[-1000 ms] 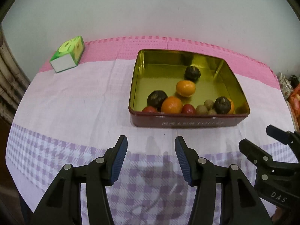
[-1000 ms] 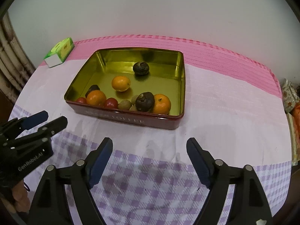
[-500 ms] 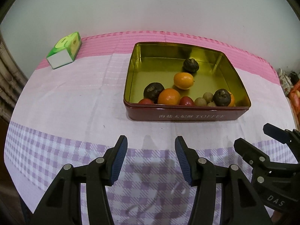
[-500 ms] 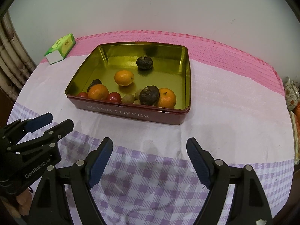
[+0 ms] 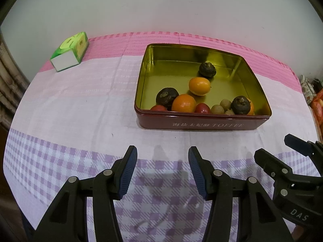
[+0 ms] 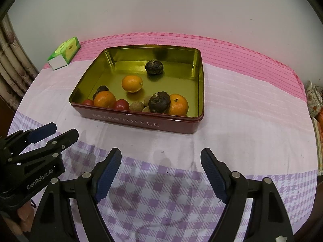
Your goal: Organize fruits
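We hold left gripper [image 5: 162, 168] and right gripper [image 6: 161, 170] wide open, empty | toffee tin [image 6: 141, 122] ahead of jaws | fruits [image 6: 105, 99] crowd its near wall, ready for picking.

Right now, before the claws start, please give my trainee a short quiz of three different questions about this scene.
1. True or false: the left claw is shut on a fruit.
2. How many orange citrus fruits lie in the toffee tin?
3. Multiple choice: the green box is (A) inside the tin, (B) on the cloth apart from the tin, (C) held by the right claw.

Key: 1 false, it is open and empty. 2 three. 3 B.
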A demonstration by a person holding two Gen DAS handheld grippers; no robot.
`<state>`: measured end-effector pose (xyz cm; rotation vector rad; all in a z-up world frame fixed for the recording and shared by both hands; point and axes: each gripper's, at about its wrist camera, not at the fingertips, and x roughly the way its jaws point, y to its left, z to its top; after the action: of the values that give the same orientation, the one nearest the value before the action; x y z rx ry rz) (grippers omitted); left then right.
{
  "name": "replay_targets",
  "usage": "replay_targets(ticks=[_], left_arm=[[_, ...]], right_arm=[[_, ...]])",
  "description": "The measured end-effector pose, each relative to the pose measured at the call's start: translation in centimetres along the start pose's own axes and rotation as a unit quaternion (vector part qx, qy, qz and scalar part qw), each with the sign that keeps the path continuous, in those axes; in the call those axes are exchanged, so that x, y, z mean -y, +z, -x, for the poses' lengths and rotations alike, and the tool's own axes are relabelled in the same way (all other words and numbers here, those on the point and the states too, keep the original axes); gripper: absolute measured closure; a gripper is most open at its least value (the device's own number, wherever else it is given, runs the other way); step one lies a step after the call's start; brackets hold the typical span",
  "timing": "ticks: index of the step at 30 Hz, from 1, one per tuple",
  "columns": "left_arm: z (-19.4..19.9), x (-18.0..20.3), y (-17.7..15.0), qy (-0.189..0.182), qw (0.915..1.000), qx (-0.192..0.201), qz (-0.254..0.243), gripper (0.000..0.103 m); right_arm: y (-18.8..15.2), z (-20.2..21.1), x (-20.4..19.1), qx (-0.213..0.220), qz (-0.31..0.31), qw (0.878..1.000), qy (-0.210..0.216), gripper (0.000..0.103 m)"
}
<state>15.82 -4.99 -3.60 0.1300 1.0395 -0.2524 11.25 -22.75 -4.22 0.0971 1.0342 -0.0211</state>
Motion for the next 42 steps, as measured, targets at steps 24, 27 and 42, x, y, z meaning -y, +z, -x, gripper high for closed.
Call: replay_targets(ticks=[24, 27, 42], left_arm=[[-0.61, 0.15, -0.11, -0.008, 0.9999, -0.008, 0.001, 0.049], [-0.64, 0.19, -0.16, -0.008, 0.9999, -0.008, 0.001, 0.049], [-0.52, 0.52, -0.24, -0.005, 1.0000, -0.006, 0.005, 0.049]], right_arm=[[-0.08, -0.10, 0.19, -0.002, -0.001, 1.000, 0.002, 0.024], [-0.14, -0.20, 0.20, -0.004, -0.001, 1.000, 0.003, 0.024], [-0.29, -0.63, 0.20, -0.008, -0.002, 1.000, 0.004, 0.024]])
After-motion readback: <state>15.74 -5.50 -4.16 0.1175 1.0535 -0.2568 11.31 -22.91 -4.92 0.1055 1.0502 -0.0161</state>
